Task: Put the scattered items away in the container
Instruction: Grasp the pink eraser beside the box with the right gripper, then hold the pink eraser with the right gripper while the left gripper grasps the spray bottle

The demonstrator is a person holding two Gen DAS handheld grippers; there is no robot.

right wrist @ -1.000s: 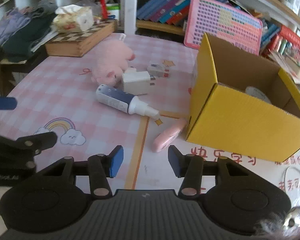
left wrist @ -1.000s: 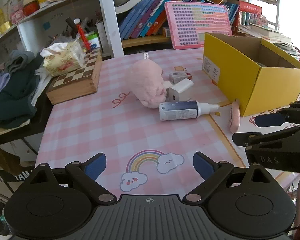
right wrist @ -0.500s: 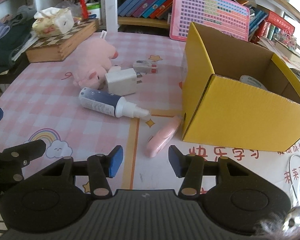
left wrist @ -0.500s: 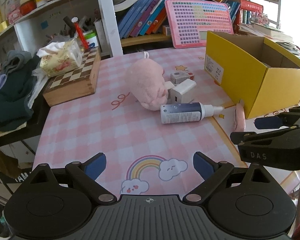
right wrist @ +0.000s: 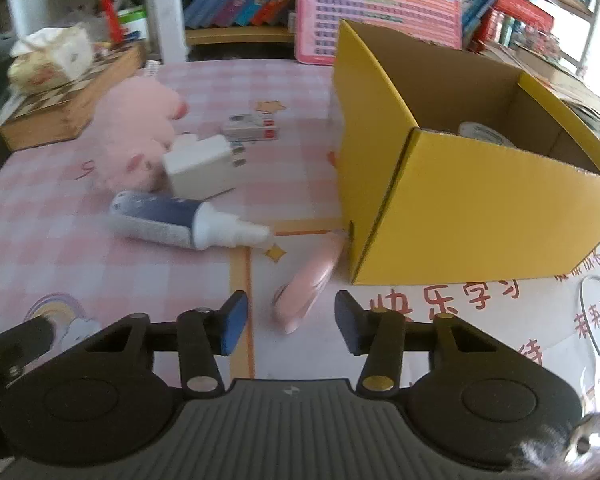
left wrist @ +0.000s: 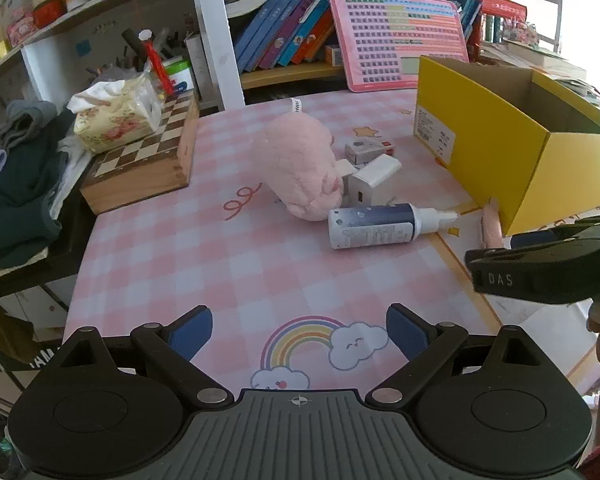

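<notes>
The right gripper [right wrist: 287, 318] has just been narrowing its still-parted jaws, nothing pressed between them; a slim pink oval case [right wrist: 309, 284] lies at lower centre, just ahead, touching the open yellow cardboard box [right wrist: 480, 216] at right. The left gripper [left wrist: 299, 332] gapes wide and empty over the pink checked mat [left wrist: 204, 248].

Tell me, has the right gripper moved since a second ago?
Yes. The right gripper has closed in on the pink case beside the yellow box, jaws narrowing but open.
</notes>
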